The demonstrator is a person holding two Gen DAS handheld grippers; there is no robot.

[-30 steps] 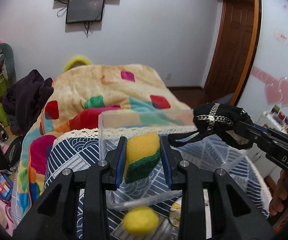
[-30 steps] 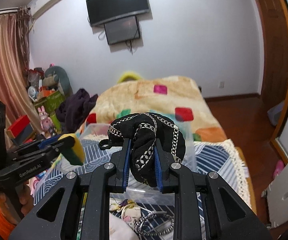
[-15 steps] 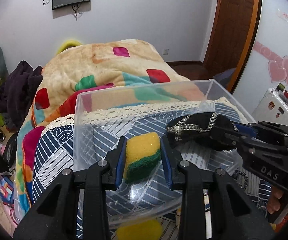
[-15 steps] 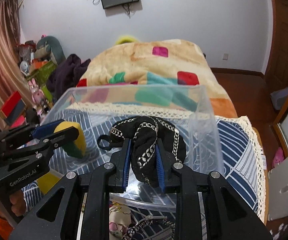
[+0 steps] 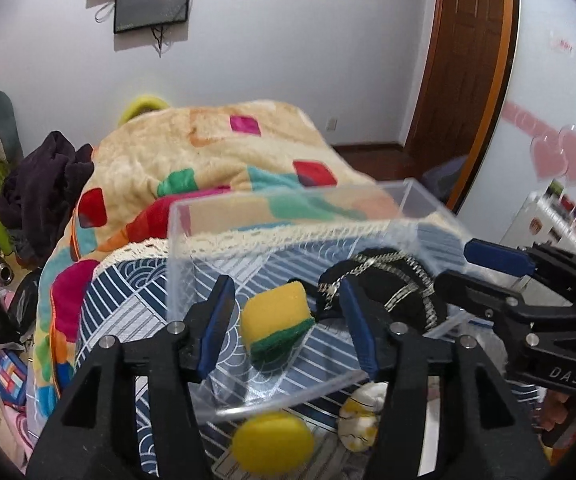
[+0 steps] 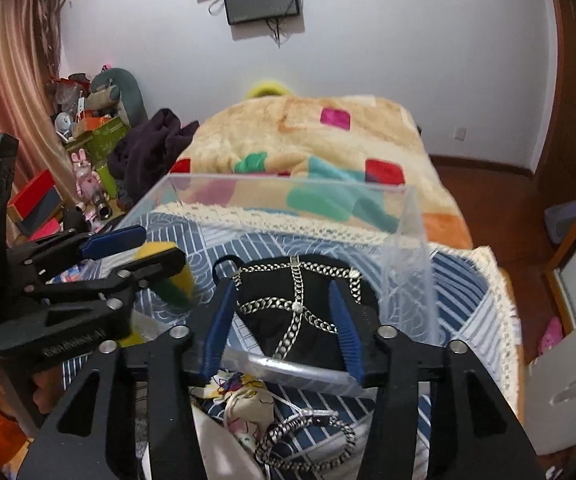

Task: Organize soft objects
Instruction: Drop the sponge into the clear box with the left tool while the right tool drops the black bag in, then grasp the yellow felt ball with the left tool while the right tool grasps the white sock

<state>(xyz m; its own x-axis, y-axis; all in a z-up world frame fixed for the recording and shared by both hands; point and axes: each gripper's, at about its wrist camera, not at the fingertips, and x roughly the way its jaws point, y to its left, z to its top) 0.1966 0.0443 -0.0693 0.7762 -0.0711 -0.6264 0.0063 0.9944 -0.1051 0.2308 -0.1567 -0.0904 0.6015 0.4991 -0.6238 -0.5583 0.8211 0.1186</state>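
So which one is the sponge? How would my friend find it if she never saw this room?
Find the clear plastic box on the blue striped cloth at the foot of the bed. Inside it, between the open fingers of the left gripper, lies the sponge. It is a yellow block with a dark green layer underneath, unlike the black chain-trimmed pouch beside it or the round yellow ball outside the box.

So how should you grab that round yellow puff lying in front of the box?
Take the yellow puff from above, pinching across its round middle. It lies flat on the striped cloth, just outside the clear box near wall, so a sideways approach would likely bump that wall. Being soft, it should squash slightly.
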